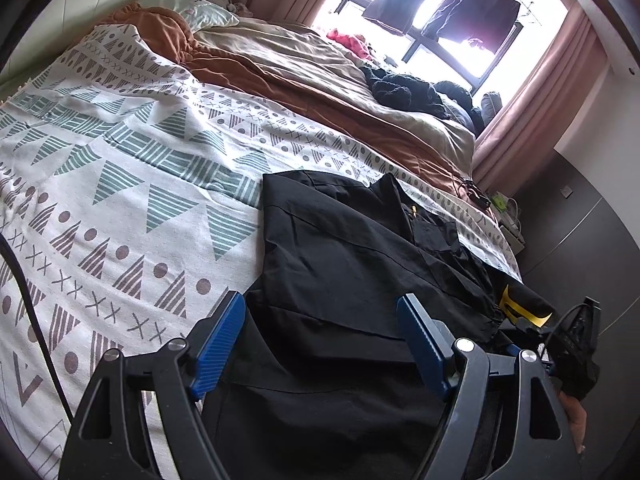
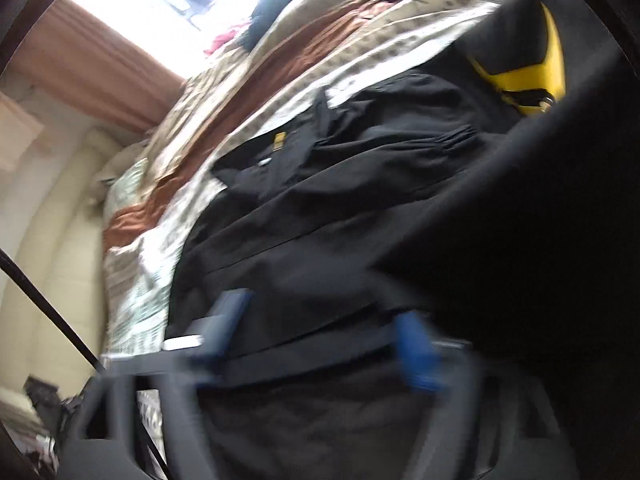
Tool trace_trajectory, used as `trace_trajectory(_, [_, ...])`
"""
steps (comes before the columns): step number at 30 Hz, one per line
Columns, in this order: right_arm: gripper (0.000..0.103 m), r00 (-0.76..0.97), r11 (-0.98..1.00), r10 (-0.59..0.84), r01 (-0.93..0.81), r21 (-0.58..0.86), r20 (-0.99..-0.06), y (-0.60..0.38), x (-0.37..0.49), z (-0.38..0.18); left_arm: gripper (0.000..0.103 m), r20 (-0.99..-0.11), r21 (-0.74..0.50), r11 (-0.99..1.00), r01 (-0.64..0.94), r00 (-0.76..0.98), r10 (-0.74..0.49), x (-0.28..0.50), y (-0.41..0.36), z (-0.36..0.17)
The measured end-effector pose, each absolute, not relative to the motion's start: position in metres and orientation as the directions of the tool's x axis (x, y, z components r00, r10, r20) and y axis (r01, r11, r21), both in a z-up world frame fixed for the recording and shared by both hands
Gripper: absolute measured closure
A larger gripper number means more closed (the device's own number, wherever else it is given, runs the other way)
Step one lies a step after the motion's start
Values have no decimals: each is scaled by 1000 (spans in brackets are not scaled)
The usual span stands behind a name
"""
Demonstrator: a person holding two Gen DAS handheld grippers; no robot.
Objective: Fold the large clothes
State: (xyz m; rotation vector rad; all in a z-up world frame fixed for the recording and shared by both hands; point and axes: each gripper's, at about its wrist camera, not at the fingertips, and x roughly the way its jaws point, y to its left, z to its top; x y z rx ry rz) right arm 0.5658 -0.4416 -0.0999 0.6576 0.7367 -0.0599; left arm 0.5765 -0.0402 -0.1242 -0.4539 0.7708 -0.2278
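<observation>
The left gripper (image 1: 320, 344) is held tilted downward over the near edge of a bed, its blue pads (image 1: 218, 346) spread apart with nothing clamped between them; the black garment (image 1: 352, 264) lies below and between them. The right gripper (image 2: 324, 340) is seen in a strongly blurred, rolled view, also angled down over the same garment (image 2: 360, 184); its jaws are seen apart, and no cloth is pinched between its blue pads (image 2: 416, 356). Part of a hand (image 1: 576, 420) is glimpsed at the right edge of the left wrist view.

The black garment is spread partly folded on a patterned bedspread (image 1: 120, 184) printed with triangles, dots and crosses, at the bed's near right corner. A yellow and black item (image 1: 520, 310) is seen just beside its right edge. Farther up the bed, an orange and beige quilt (image 1: 280, 72), a pillow (image 1: 192, 10) and a dark heap of clothes (image 1: 404, 90) are seen. Behind, a bright window (image 1: 440, 12) is hung with dark clothes and framed by pink curtains (image 1: 532, 92).
</observation>
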Motion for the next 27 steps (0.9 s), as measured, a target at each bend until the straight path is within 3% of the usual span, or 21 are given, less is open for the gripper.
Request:
trace_trajectory(6, [17,744,802,108,326,500,-660,-439,513,-86,23,-607,-482,874,58,698,-381,573,-45,-120])
trace_trajectory(18, [19,788,695,-253,552,460,-562,-482,468,-74,21,-616,-434,898,75,702,-356,570,-56,-117])
trace_trajectory(20, [42,786,693,-276,561,453,-552,-481,479,-78,21,-622,-429,901,68,701,-350,571,-53,-118])
trace_trajectory(21, [66,788,692,-275,560,456,-552,-481,482,-79,21,-622,-431,900,62,702,-346,571,-50,-119])
trace_trajectory(22, [76,790,690,-270,557,461,-551,-480,486,-80,21,-622,-435,899,57,703,-346,572,-49,-119])
trace_trajectory(24, [87,809,700,-275,539,468,-520,-473,489,-80,21,-620,-450,892,42,704,-346,573,-42,-120])
trace_trajectory(27, [92,838,738,-264,494,459,-477,-458,502,-77,21,-620,-472,882,22,703,-349,574,-35,-123])
